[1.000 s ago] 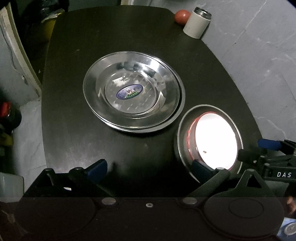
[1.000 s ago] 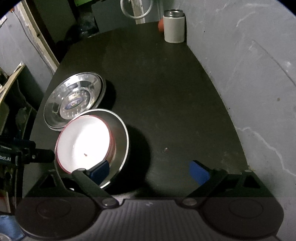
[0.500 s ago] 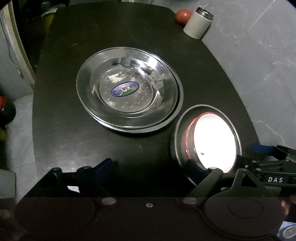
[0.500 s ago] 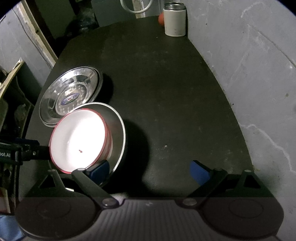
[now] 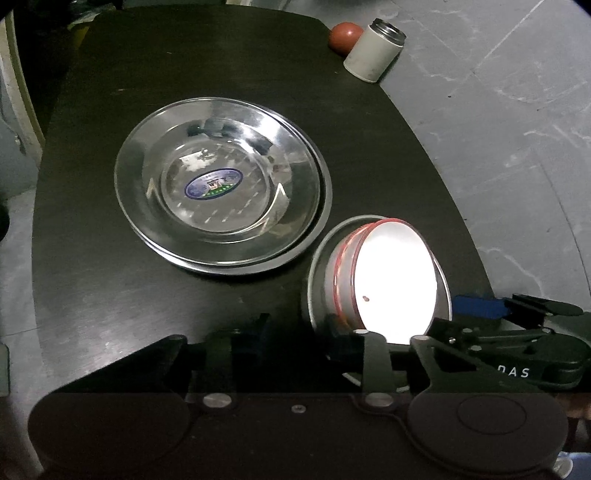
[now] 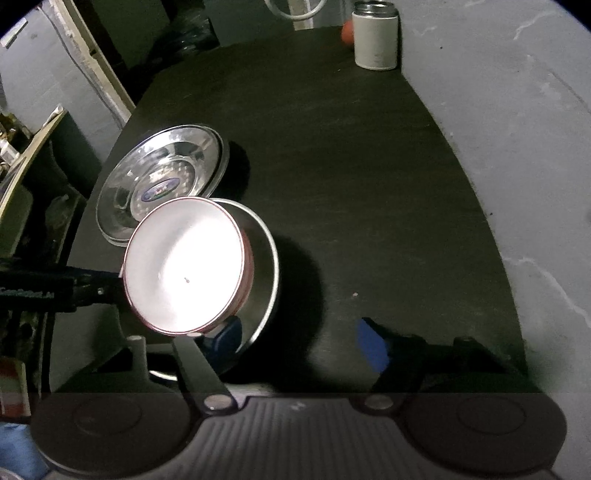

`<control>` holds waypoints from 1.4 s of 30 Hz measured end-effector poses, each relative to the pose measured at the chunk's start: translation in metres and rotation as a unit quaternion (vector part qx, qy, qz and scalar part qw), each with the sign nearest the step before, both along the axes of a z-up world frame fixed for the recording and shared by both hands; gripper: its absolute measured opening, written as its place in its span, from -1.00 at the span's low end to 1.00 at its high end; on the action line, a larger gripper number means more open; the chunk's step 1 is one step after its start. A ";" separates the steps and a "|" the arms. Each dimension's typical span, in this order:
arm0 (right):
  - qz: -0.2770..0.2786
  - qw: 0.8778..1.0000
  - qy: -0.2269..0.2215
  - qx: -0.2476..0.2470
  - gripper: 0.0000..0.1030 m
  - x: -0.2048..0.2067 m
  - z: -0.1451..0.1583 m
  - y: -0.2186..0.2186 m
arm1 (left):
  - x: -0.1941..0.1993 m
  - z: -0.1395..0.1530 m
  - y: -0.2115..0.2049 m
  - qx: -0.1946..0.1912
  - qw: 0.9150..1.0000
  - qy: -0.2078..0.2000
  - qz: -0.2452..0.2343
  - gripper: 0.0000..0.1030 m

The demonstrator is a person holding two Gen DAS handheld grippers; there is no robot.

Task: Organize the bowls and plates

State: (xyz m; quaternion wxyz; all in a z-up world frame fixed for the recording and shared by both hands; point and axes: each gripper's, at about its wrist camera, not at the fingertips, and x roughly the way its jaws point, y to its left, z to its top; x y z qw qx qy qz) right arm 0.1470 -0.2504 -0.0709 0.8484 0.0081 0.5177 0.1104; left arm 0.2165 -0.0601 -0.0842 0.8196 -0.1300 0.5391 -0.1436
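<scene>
Only the right wrist view shows the white, red-rimmed bowl (image 6: 184, 264) tilted up out of the round steel bowl (image 6: 264, 258) on the dark oval table (image 6: 351, 166), and clutter on a shelf at far left. The left wrist view shows two stacked round steel plates (image 5: 221, 177), the top one with a blue oval sticker. One white canister (image 5: 375, 50) and one red ball (image 5: 345, 35) sit at the far edge. Left gripper (image 5: 299, 332): jaws narrowed, its right finger at the bowls' near rim; whether it grips I cannot tell. Right gripper (image 6: 301, 341): jaws wide, its left pad inside the steel bowl
</scene>
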 end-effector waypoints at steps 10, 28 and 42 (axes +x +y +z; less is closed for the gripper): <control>0.021 0.999 0.023 0.023 0.14 0.010 -0.008 0.003 | 0.007 -0.008 -0.009 -0.008 1.000 0.004 -0.003 -0.71; 0.046 0.994 0.039 0.088 -0.49 0.019 -0.017 0.002 | 0.010 -0.018 -0.014 -0.015 1.000 0.014 0.005 -0.72; 0.029 0.992 0.045 0.111 -0.52 0.012 -0.016 -0.002 | 0.009 -0.007 -0.020 0.009 1.000 0.020 -0.008 -0.73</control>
